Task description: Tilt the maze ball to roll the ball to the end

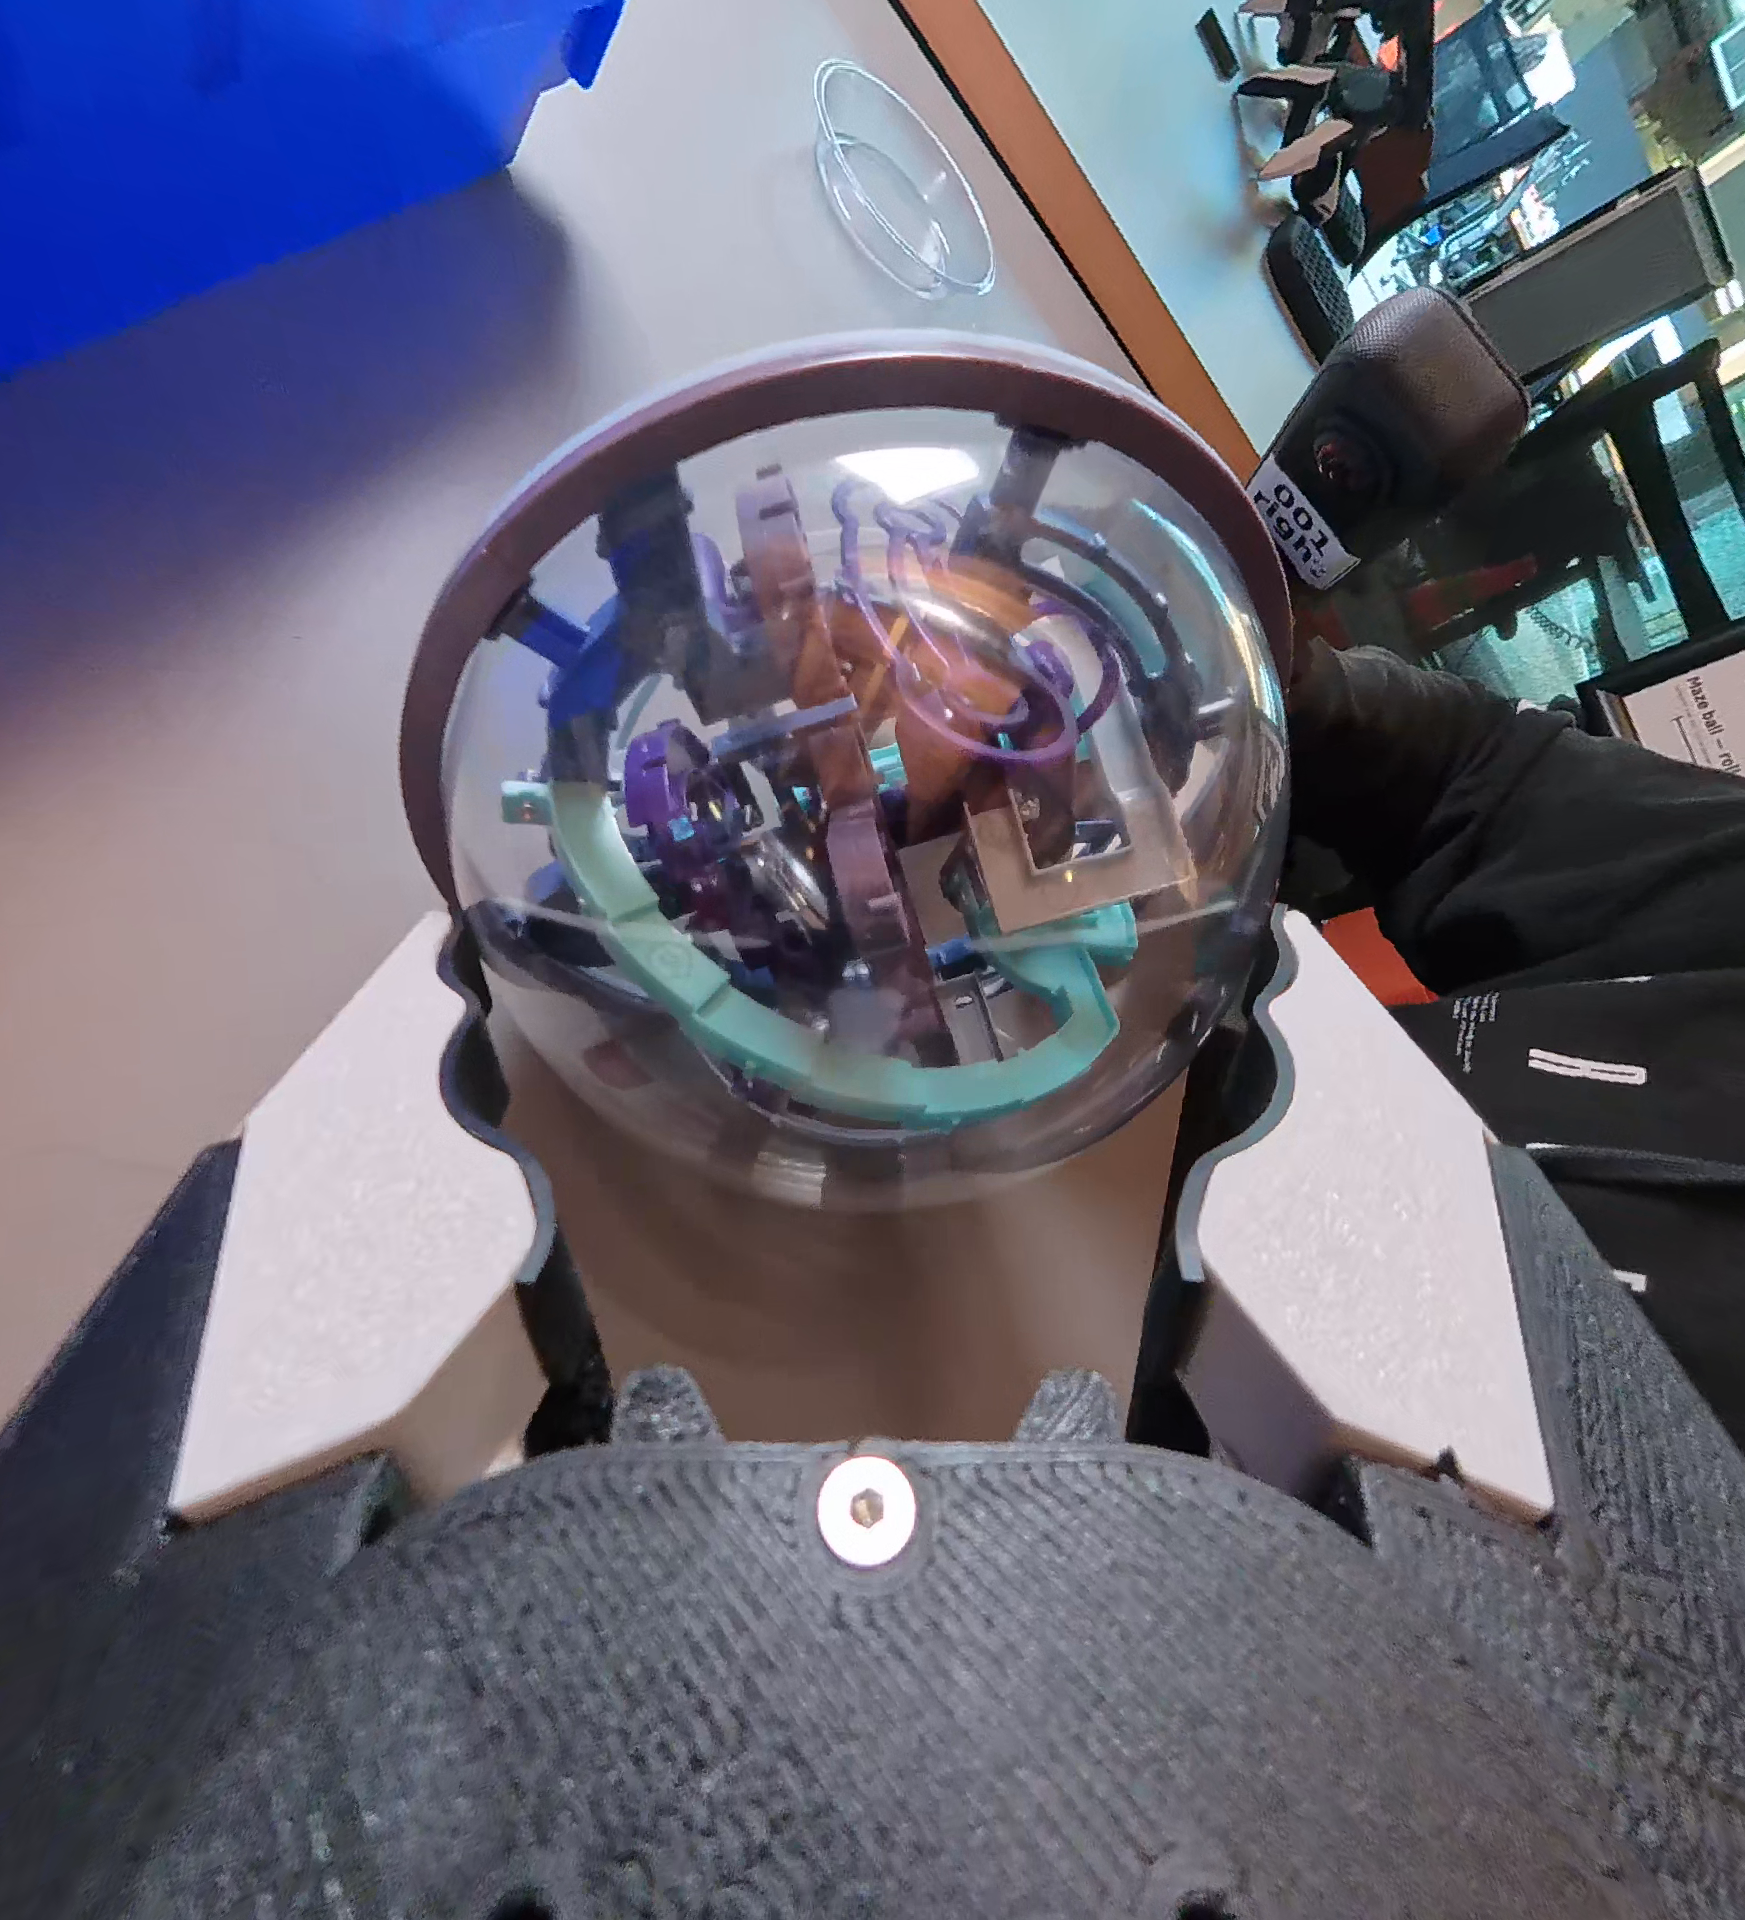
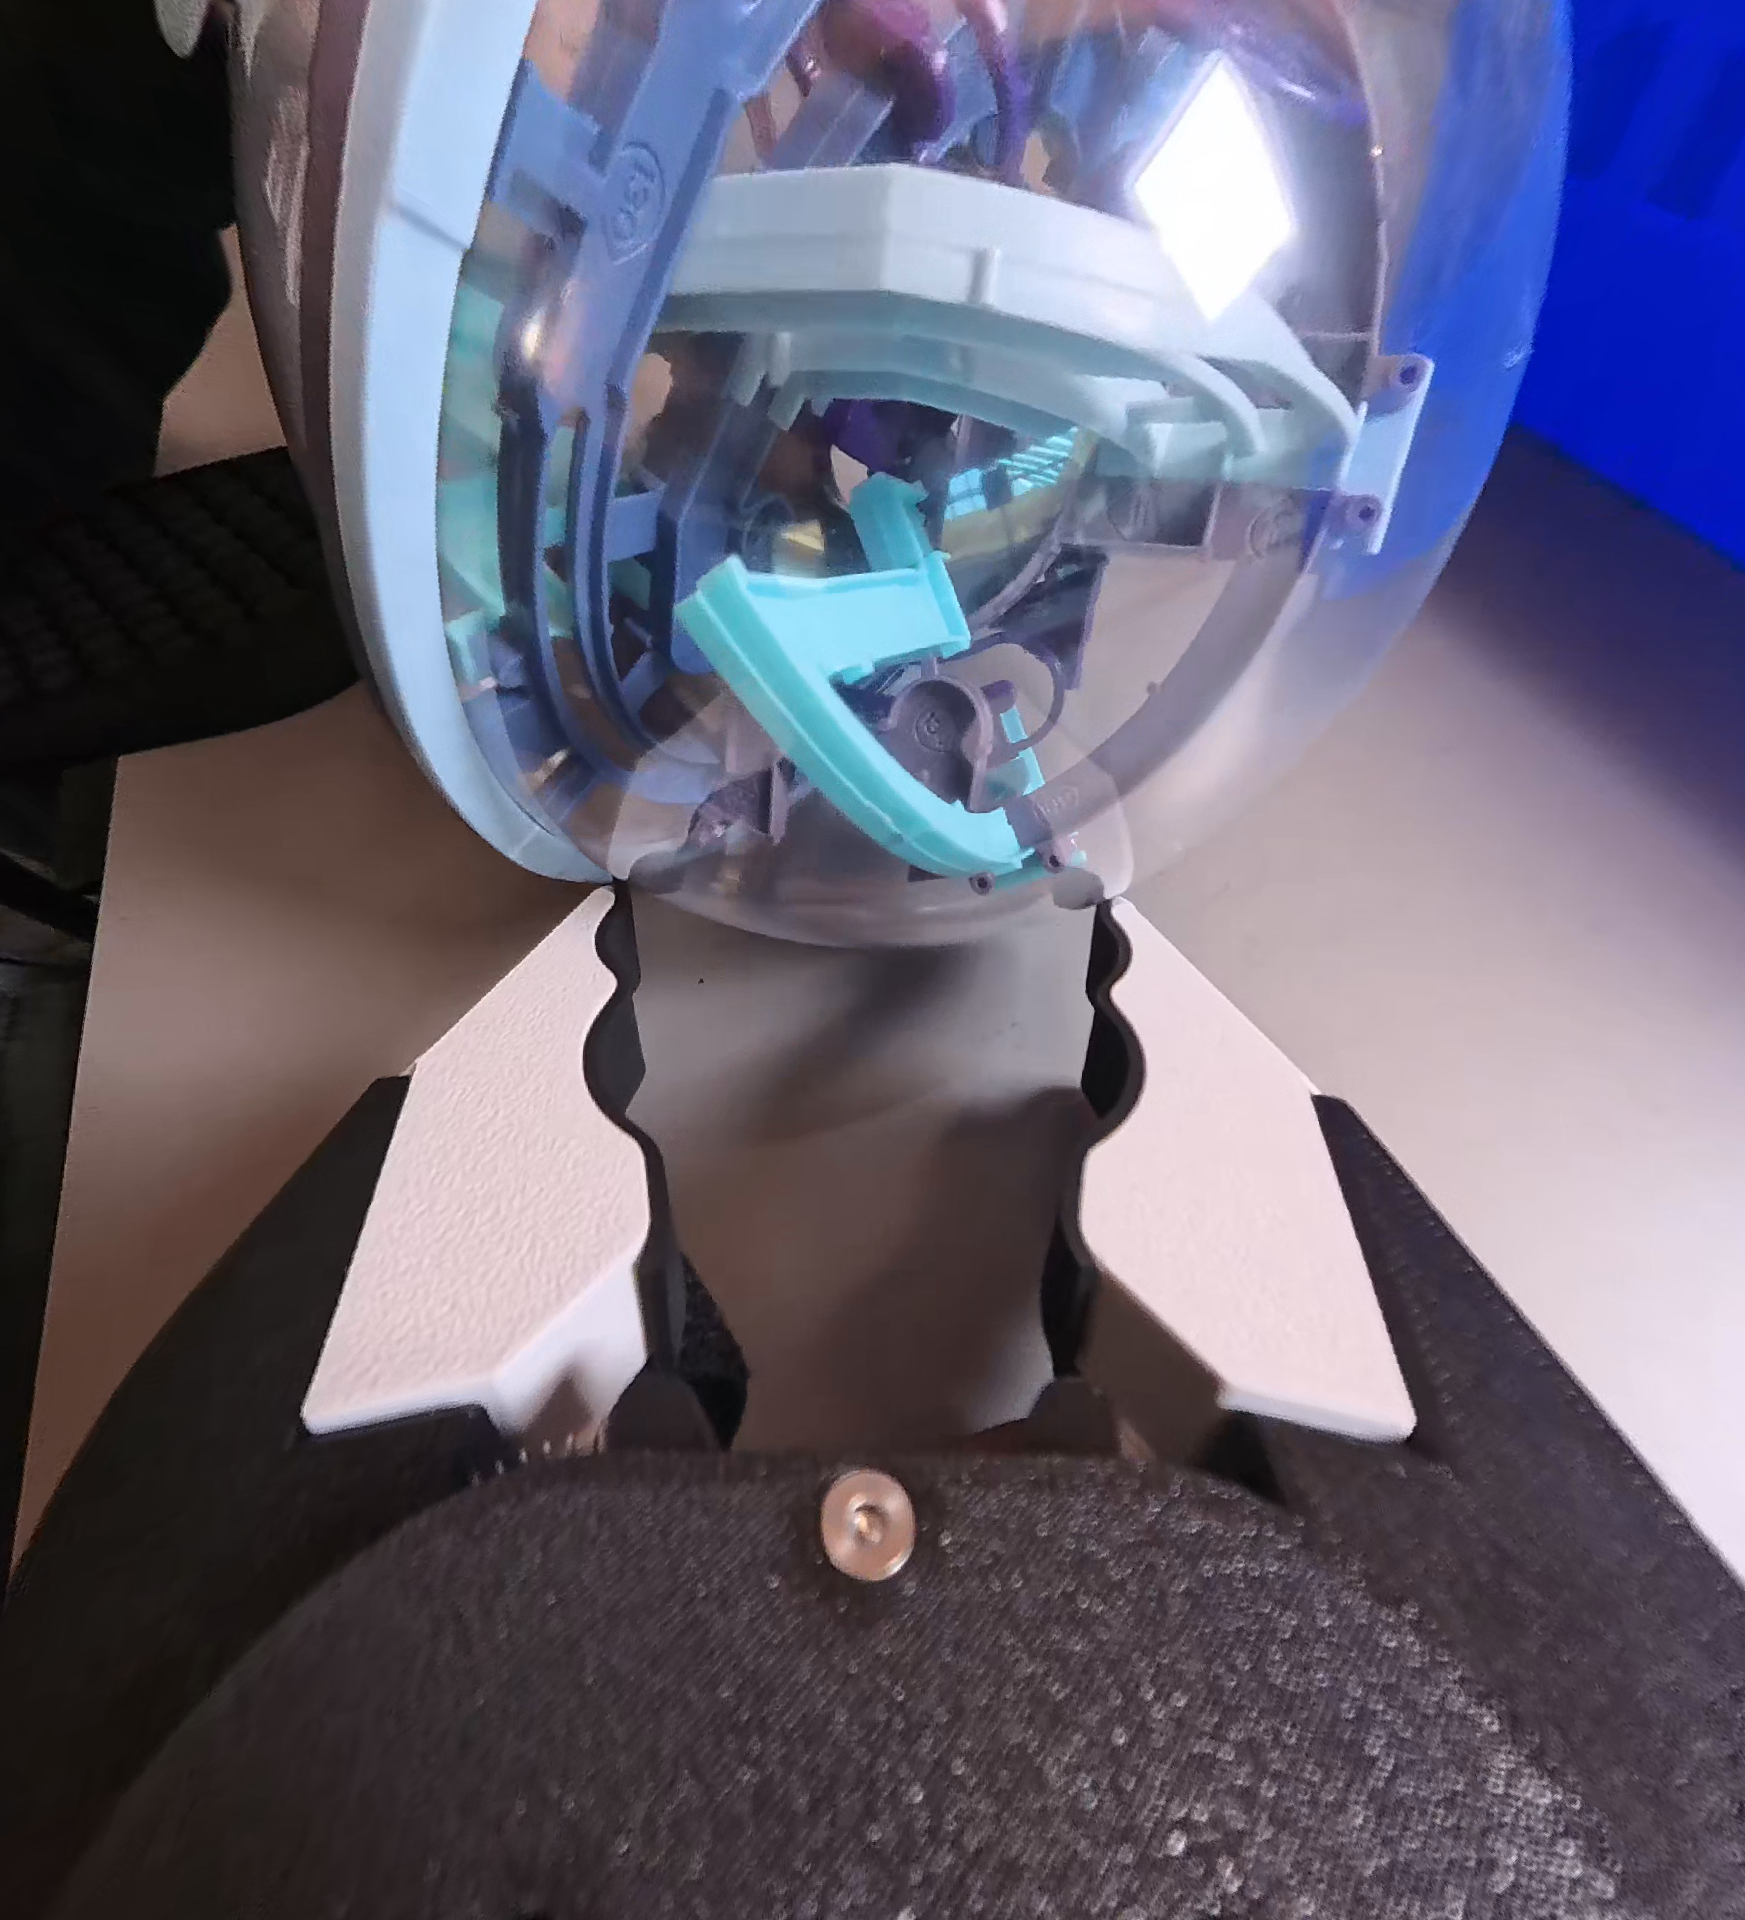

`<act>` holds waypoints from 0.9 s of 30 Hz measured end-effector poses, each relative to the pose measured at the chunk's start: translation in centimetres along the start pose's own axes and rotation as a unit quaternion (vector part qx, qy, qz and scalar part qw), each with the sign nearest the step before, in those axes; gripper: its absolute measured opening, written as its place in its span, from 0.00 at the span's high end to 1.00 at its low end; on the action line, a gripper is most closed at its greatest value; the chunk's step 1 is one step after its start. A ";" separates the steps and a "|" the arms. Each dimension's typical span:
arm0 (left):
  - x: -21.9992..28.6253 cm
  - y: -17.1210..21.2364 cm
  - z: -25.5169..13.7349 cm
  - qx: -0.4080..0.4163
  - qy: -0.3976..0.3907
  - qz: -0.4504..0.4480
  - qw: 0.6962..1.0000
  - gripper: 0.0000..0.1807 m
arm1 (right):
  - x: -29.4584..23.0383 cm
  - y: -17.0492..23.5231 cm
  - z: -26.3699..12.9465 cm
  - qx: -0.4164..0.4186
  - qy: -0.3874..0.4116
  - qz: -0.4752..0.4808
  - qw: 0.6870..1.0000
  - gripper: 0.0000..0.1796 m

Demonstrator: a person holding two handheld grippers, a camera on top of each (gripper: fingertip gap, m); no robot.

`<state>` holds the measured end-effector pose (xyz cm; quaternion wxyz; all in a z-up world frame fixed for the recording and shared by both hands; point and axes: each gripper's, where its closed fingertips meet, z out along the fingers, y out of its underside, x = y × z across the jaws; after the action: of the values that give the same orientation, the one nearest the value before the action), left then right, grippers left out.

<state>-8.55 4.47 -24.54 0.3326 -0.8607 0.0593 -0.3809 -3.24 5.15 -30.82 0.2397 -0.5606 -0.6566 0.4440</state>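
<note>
The maze ball (image 1: 847,748) is a clear sphere with a brown rim band and teal, purple, blue and orange tracks inside. My left gripper (image 1: 868,956) is shut on it, with its fingers (image 1: 468,997) pressed on the lower sides of the shell, holding it above the table. In the right wrist view the maze ball (image 2: 899,468) fills the top, with its pale blue rim at the left. My right gripper (image 2: 863,899) has both fingertips (image 2: 619,914) against the clear shell. A shiny round spot (image 1: 780,883) sits low in the tracks; I cannot tell whether it is the small ball.
A blue bin (image 1: 172,156) stands at the far left of the beige table (image 1: 172,727), and it also shows in the right wrist view (image 2: 1699,364). A clear plastic dish (image 1: 899,187) lies near the table's far edge. A dark sleeve (image 1: 1470,810) and a printed sheet (image 1: 1730,727) are at the right.
</note>
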 end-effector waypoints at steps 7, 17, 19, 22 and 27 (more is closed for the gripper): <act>-0.1 0.0 0.2 -0.012 -0.002 -0.022 1.000 0.21 | 0.2 0.2 0.0 -0.007 0.000 -0.002 1.000 0.53; 0.0 -0.1 0.0 0.003 0.028 -0.004 1.000 0.22 | -1.2 1.0 -2.3 -0.069 -0.025 -0.128 0.989 0.54; 0.2 -0.2 0.2 -0.009 0.024 0.006 1.000 0.22 | -0.8 -0.6 -4.0 -0.063 -0.017 -0.152 0.986 0.52; 0.4 -0.4 0.6 -0.020 0.025 0.008 0.999 0.22 | 0.1 -3.8 -5.9 -0.030 0.010 -0.155 0.987 0.53; 0.6 -0.4 1.0 -0.015 0.054 -0.001 0.998 0.22 | -0.7 -6.2 -6.8 -0.021 0.033 -0.212 0.977 0.54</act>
<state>-7.49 5.09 -24.47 0.3156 -0.8440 0.0820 -0.4259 -0.80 6.77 -22.14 0.3379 -0.4282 -0.7612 0.3507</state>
